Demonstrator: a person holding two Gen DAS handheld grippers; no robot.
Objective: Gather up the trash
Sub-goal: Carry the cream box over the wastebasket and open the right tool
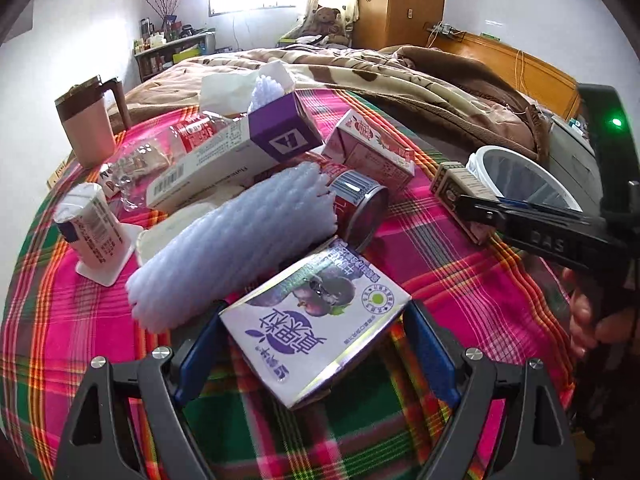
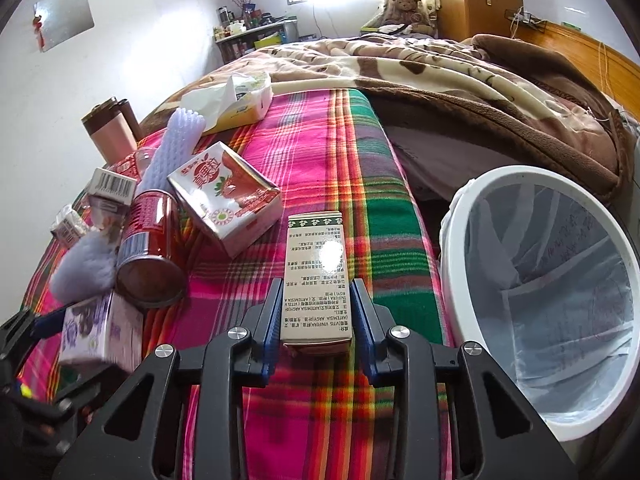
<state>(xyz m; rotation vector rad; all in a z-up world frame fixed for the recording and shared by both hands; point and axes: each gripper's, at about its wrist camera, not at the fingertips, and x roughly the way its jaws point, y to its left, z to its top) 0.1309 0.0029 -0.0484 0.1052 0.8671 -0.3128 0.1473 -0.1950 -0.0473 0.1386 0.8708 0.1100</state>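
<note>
A purple drink carton (image 1: pixel 316 328) lies on the plaid cloth (image 1: pixel 460 280). My left gripper (image 1: pixel 316 307) is shut on it, one blue pad pressing each side. In the right wrist view the same carton (image 2: pixel 100 328) shows at the lower left. A slim cream box (image 2: pixel 316 264) with small print sits between the pads of my right gripper (image 2: pixel 317 286), which is shut on its near end. A white bin (image 2: pixel 452 220) lined with a clear bag stands just right of that box. From the left wrist the slim box (image 1: pixel 456 192) and bin (image 1: pixel 480 156) appear at the right.
A red can (image 1: pixel 356 204), red carton (image 1: pixel 372 152), foam sleeve (image 1: pixel 236 240), long purple-and-white box (image 1: pixel 240 148), small bottle (image 1: pixel 88 224) and mug (image 1: pixel 88 128) crowd the cloth's left. A tissue pack (image 2: pixel 240 104) lies further back. A brown blanket (image 2: pixel 480 92) lies behind the bin.
</note>
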